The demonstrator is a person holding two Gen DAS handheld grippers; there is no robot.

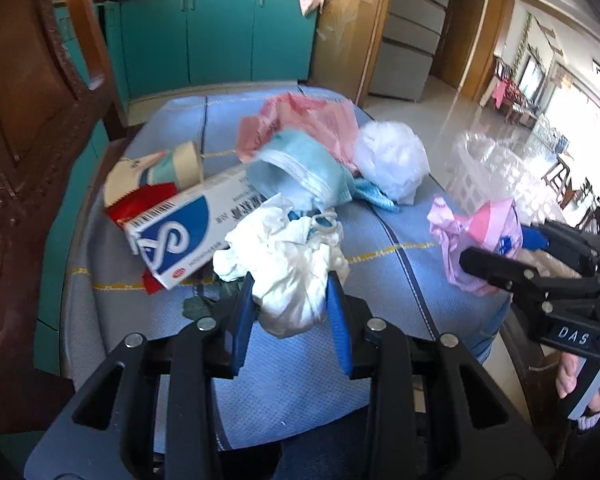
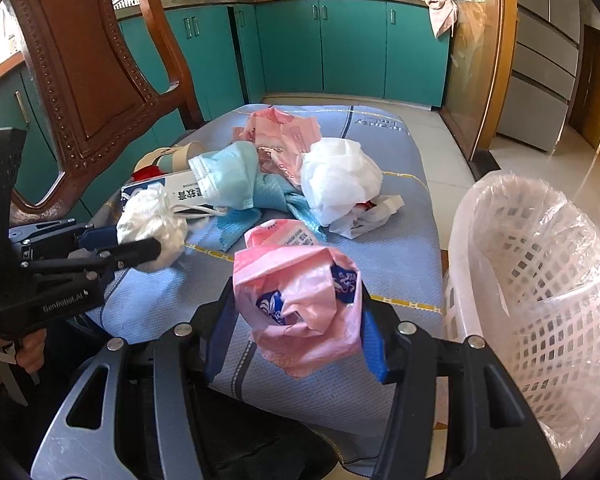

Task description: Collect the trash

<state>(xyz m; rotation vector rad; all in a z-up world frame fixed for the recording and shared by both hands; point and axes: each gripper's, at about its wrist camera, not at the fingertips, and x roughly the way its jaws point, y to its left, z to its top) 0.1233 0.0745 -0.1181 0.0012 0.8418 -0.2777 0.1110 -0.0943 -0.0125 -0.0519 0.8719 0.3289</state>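
I am holding a crumpled white tissue wad [image 1: 288, 264] in my left gripper [image 1: 290, 300], its blue pads pinching the wad from both sides, and the wad is hanging just above the blue cloth [image 1: 300, 380] that is covering the seat. In my right gripper [image 2: 296, 320] I am gripping a crumpled pink wrapper [image 2: 300, 300] with blue and white print, the two pads pressing into its sides, and it too is sitting clear of the cloth. The white lattice basket [image 2: 540, 280], lined with a clear plastic bag, is standing on the floor just to the right of the seat, near my right gripper. The rest of the trash is lying in a heap on the cloth ahead of both grippers: a blue and white box [image 1: 176, 236] on its side, a paper cup [image 1: 160, 176] tipped over behind it, a light blue face mask [image 1: 300, 172] resting partly on the box, a pink plastic bag [image 1: 312, 120] at the back, and a white plastic bag [image 1: 392, 160] balled up to the right of the mask. Something red is poking out under the box, possibly a wrapper, though I cannot make it out well. A carved wooden chair back [image 2: 80, 80] is rising at the left, and teal cabinets [image 2: 340, 48] are running along the wall behind.
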